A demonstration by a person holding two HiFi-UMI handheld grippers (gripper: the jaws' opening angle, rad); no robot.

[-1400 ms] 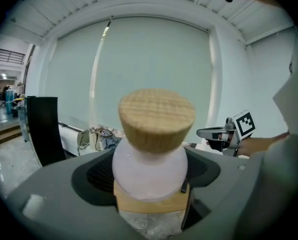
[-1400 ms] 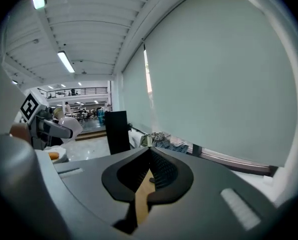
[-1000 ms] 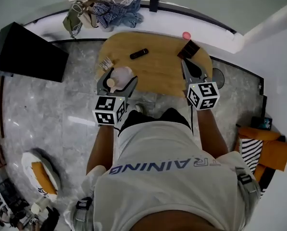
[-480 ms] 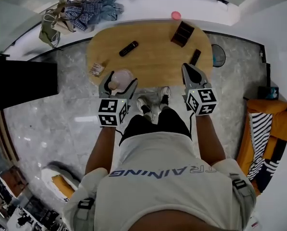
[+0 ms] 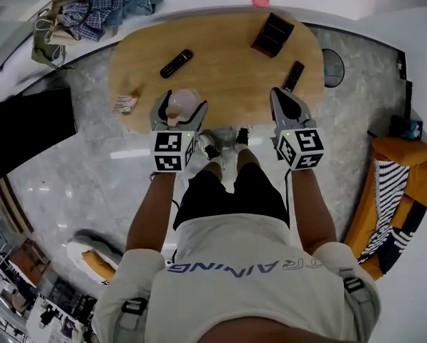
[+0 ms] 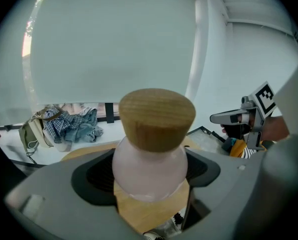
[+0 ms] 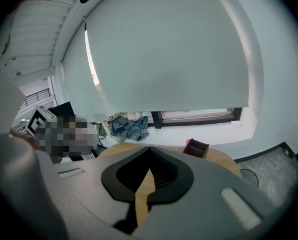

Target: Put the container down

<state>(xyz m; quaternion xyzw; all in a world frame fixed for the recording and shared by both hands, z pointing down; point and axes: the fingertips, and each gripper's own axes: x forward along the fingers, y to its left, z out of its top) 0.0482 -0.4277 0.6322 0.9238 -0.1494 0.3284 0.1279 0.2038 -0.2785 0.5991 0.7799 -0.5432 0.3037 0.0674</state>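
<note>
A pale pink container (image 6: 149,166) with a round wooden lid (image 6: 157,117) stands upright between the jaws of my left gripper (image 6: 151,184), which is shut on it. In the head view that container (image 5: 181,106) is over the near edge of the oval wooden table (image 5: 227,63), held by the left gripper (image 5: 177,116). My right gripper (image 5: 283,100) is over the table's near right edge, jaws shut with nothing in them. The right gripper (image 7: 148,176) shows its tips touching in its own view.
On the table lie a black remote (image 5: 176,63), a second remote (image 5: 293,76) at the right, a dark wooden box (image 5: 272,34) and a small packet (image 5: 124,104) at the left edge. Clothes (image 5: 106,2) are heaped on the window sill. A dark cabinet (image 5: 20,131) stands left.
The view has shifted, so the table now sits lower and larger in the head view. Both grippers are nearer the table's near edge. The left one still holds the container.
</note>
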